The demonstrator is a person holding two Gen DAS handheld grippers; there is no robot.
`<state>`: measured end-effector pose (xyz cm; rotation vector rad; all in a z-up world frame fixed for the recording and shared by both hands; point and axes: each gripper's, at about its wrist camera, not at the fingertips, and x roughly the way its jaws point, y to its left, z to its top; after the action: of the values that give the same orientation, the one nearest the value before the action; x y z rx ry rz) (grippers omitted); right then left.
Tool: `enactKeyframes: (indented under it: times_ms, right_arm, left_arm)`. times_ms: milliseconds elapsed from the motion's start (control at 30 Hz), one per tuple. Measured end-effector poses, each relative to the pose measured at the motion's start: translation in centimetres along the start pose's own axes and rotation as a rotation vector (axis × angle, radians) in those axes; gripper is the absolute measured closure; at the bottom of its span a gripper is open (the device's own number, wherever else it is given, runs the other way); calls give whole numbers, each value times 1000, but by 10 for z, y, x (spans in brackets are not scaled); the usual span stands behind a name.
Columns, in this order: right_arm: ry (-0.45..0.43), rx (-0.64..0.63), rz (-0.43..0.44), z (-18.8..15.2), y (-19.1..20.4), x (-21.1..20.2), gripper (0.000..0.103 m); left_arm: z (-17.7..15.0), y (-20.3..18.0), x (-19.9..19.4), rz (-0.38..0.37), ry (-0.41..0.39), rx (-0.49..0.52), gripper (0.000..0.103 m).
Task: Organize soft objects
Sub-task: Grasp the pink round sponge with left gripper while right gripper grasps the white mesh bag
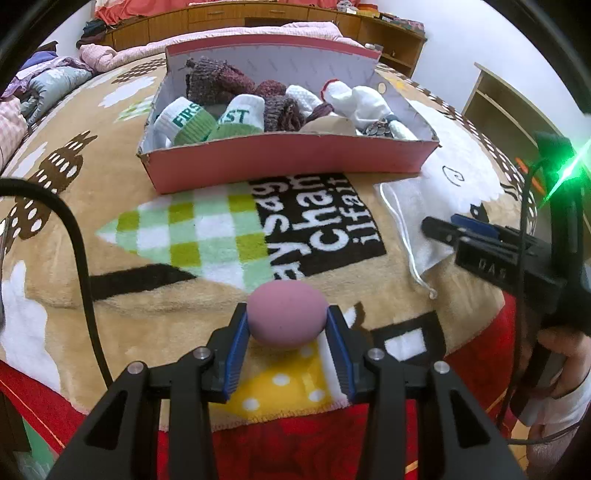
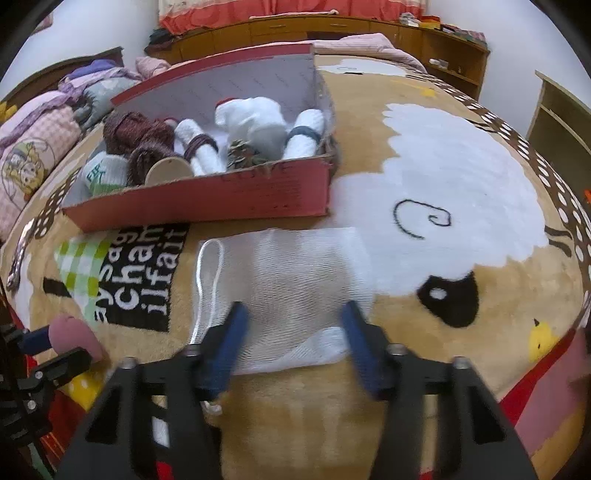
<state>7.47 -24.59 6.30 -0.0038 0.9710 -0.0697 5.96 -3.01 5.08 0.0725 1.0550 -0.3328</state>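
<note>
My left gripper [image 1: 287, 325] is shut on a pink egg-shaped sponge [image 1: 286, 312], held just above the patterned blanket [image 1: 110, 295]. The sponge also shows in the right wrist view [image 2: 75, 336]. A white mesh drawstring bag [image 2: 284, 291] lies flat on the blanket. My right gripper [image 2: 293, 325] is open, its blue pads over the bag's near edge, empty. It shows from the side in the left wrist view [image 1: 443, 229]. A red cardboard box [image 1: 288, 162] holds rolled socks and knit items behind.
The box [image 2: 221, 199] sits at the far side of the blanket. Folded bedding [image 2: 33, 147] lies at the left. Wooden cabinets [image 1: 280, 18] line the back wall and a shelf [image 1: 509, 110] stands right. A black cable [image 1: 81, 266] hangs at left.
</note>
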Motion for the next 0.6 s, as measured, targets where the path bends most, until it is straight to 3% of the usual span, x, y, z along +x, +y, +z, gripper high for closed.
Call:
enactKeyframes:
  times_ms: [133,233,500,600]
  right_arm:
    - [2,36,23,2,-11,-2,92]
    - [-10,32,47,3,-12,-6,99]
    - [-41,-17,115,0,3,-20,99]
    - [-26,-23,136,-1,6,-17,85]
  left_arm:
    - [1,-2,-1,-5,-2,5,60]
    - [2,-3,-2,-5,-7,6,60]
    - [5,-2,-6,-2,-18,1,60]
    - [4,-1,-6,-3,-18,-4,60]
